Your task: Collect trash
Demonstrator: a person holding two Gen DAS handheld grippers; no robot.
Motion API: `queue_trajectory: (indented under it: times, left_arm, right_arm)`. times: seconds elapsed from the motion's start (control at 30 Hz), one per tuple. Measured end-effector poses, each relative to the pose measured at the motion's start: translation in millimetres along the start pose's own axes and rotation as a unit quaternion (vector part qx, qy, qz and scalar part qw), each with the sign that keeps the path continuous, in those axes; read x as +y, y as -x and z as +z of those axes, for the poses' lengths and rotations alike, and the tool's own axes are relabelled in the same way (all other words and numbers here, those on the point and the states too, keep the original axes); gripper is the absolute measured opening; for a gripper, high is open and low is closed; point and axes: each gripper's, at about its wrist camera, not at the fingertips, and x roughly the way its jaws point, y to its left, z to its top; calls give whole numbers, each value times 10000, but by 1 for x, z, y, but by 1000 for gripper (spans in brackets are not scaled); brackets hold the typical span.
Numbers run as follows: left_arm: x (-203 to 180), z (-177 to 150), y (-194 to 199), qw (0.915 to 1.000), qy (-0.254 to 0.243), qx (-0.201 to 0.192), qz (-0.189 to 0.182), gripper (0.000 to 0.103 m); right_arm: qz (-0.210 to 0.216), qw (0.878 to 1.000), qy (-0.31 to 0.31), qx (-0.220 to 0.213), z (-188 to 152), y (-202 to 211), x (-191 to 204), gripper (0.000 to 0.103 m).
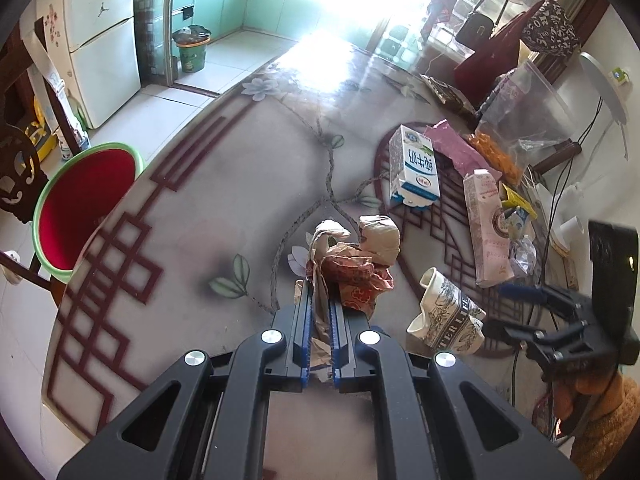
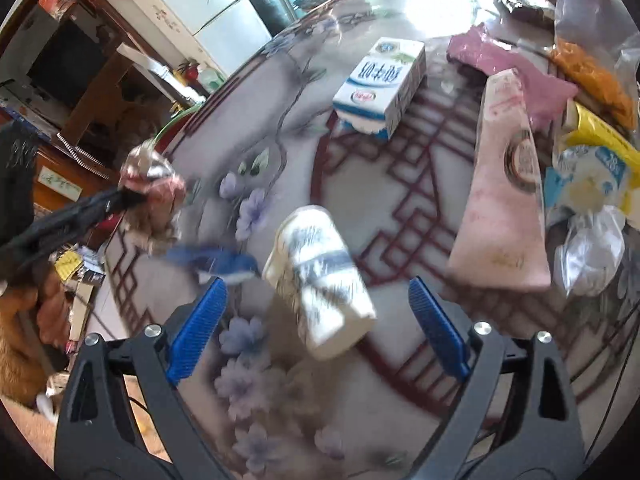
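Only left wrist view shows red bin (image 1: 86, 208).

The left gripper (image 1: 320, 300) points down at the table, its blue pads squeezed tight on crumpled paper — the right gripper (image 2: 316, 312) tilts down too, jaws spread wide.
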Motion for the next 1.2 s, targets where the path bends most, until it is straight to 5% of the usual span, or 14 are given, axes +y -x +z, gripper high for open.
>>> queue_trajectory:
  times: [0.1, 0.2, 0.27, 0.3, 0.5, 0.77, 1.2]
  left_arm:
    - [-1, 0, 2, 10000, -24, -15, -13, 5]
    - [2, 1, 5, 10000, -21, -56, 4, 5]
    - [6, 1, 8, 10000, 5, -80, 27, 5]
    - [8, 1, 9, 9999, 24, -89, 40, 5]
    - [30, 6, 16, 9996, 179, -174, 120, 5]
    - [60, 23, 13, 9997, 19, -222, 123, 5]
    - [132, 62, 4, 9994, -323, 33, -99, 5]
  right_arm:
    - [-271, 9989, 352, 179, 3, -15, 12, 89]
    - [-434, 9967, 493, 481, 1, -38, 16, 71]
    - [-370, 9973, 327, 544, -2, -47, 12, 47]
    - [-340, 9976, 240, 551, -2, -49, 11, 43]
    - [-245, 9996, 46, 99, 4, -26, 23, 43]
    - [-695, 9953, 46, -666, 28, 12, 68, 43]
    - [-1187, 9886, -114, -914, 71, -7, 143, 43]
